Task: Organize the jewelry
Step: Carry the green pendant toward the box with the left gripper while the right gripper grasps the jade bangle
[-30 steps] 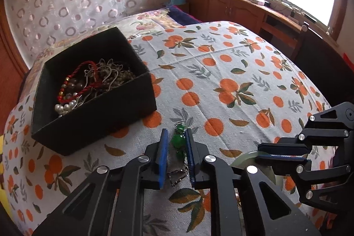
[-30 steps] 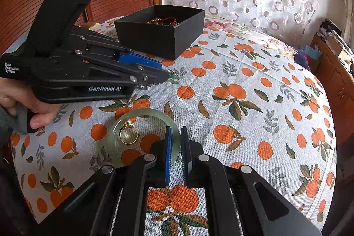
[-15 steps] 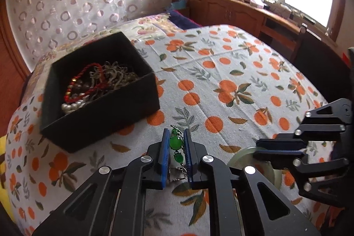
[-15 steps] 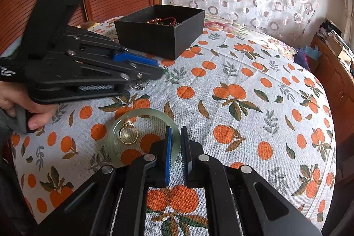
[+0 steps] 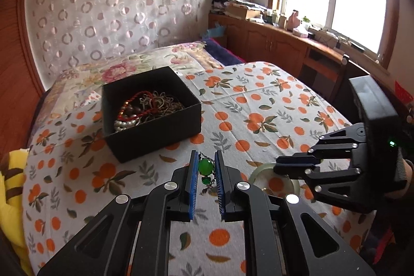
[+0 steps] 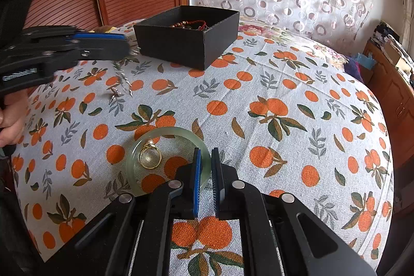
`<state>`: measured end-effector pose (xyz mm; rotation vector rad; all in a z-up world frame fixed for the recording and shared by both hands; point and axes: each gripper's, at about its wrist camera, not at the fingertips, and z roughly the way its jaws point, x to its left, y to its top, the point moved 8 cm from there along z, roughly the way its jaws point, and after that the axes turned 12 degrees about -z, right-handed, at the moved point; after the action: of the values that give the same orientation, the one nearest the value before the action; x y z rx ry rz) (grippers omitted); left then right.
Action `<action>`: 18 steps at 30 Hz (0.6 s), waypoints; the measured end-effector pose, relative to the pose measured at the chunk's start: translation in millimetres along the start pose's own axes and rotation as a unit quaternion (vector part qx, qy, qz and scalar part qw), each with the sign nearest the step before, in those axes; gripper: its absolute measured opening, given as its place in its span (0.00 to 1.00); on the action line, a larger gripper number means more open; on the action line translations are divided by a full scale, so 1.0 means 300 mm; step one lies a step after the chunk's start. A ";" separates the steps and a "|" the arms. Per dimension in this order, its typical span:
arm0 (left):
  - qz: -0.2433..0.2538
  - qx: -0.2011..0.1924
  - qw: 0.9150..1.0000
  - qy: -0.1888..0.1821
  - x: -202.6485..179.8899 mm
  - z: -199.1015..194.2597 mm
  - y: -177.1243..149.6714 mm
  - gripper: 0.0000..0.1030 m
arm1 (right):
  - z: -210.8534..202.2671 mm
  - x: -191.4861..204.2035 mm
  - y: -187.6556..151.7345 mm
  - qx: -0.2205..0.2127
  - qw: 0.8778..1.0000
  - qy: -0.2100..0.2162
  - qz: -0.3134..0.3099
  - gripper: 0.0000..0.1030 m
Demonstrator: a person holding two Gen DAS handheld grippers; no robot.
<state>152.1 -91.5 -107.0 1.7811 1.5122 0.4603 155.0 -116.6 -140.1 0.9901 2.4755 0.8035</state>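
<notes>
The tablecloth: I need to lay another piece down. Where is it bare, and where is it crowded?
Bare: the wide stretch of tablecloth to the right of the black box and the jade bangle in the right wrist view. Crowded: the near left, where the bangle rings a gold ring and a chain dangles.

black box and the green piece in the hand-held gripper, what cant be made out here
- Black box contents: in the right wrist view the near wall hides all but a red cord.
- Green bead piece: in the left wrist view the blue pads hide its sides; its chain is blurred in the right wrist view.
- Jade bangle: in the left wrist view the right hand-held gripper covers most of it.
</notes>
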 end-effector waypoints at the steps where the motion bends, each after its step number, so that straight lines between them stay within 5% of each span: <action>1: -0.003 -0.002 1.000 -0.002 0.006 -0.013 -0.002 0.11 | 0.000 0.001 0.000 0.000 1.000 0.000 -0.001 0.09; 18: -0.027 -0.046 0.999 0.009 0.085 -0.140 0.040 0.11 | -0.080 -0.014 0.145 -0.050 0.998 -0.028 -0.023 0.08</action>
<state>137.5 -54.7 -75.4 1.6654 1.5229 0.5133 167.8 -102.7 -94.0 0.9051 2.3764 0.8644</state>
